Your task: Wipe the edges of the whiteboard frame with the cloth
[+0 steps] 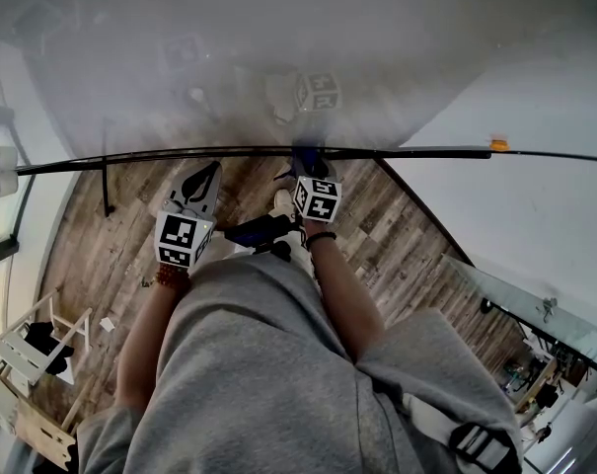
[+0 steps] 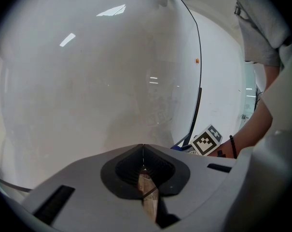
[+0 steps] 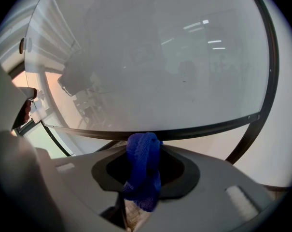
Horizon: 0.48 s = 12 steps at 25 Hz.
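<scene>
The whiteboard [image 1: 278, 57] fills the top of the head view, and its black bottom frame edge [image 1: 180, 156] runs left to right. My right gripper [image 1: 309, 164] is shut on a blue cloth [image 1: 306, 156] that meets this edge near the middle. In the right gripper view the cloth [image 3: 143, 170] bunches between the jaws of the right gripper [image 3: 143, 146], just under the frame [image 3: 194, 128]. Left of it, my left gripper [image 1: 207, 176] is shut and holds nothing. Seen in its own view, the left gripper [image 2: 143, 146] faces the whiteboard surface [image 2: 97, 81], with the frame [image 2: 199, 98] to its right.
An orange piece [image 1: 498, 146] sits on the frame to the right. A black stand leg [image 1: 106, 186] drops from the frame at the left. Below is wooden floor [image 1: 111, 255], with a white wooden rack [image 1: 32, 349] at lower left and a glass partition [image 1: 515, 299] at right.
</scene>
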Each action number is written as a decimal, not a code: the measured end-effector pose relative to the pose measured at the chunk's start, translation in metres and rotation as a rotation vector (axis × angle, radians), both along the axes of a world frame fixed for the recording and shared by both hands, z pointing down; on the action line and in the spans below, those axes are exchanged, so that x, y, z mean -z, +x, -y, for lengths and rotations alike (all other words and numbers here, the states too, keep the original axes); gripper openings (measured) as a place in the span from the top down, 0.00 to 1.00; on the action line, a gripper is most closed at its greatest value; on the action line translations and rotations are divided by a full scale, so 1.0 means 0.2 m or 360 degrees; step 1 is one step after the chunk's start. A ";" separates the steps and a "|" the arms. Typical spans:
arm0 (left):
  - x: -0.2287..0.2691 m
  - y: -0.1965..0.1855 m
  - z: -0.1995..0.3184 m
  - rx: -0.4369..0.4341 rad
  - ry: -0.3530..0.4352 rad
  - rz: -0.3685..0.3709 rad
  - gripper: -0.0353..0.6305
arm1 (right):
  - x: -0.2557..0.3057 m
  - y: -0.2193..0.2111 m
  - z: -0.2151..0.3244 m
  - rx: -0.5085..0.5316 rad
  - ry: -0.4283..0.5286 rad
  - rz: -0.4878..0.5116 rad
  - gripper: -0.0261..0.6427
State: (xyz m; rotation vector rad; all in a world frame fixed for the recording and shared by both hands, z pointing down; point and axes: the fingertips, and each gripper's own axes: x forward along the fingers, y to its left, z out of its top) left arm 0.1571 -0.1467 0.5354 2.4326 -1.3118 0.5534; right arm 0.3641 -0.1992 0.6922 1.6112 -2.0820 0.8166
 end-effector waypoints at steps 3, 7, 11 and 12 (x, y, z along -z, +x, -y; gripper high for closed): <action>0.01 -0.01 0.00 -0.0024 0.0008 0.0017 0.93 | 0.00 -0.03 0.00 0.0001 0.0004 0.0004 0.75; 0.02 -0.06 0.00 -0.0019 0.0006 0.0006 0.93 | 0.01 -0.08 0.00 0.0001 -0.0006 0.0005 0.75; 0.07 -0.10 -0.01 -0.0019 0.0076 0.0000 0.93 | 0.01 -0.11 -0.01 -0.0017 -0.0018 -0.0013 0.75; 0.07 -0.10 -0.01 -0.0024 0.0079 -0.0004 0.93 | 0.01 -0.11 -0.01 -0.0021 -0.0021 -0.0016 0.75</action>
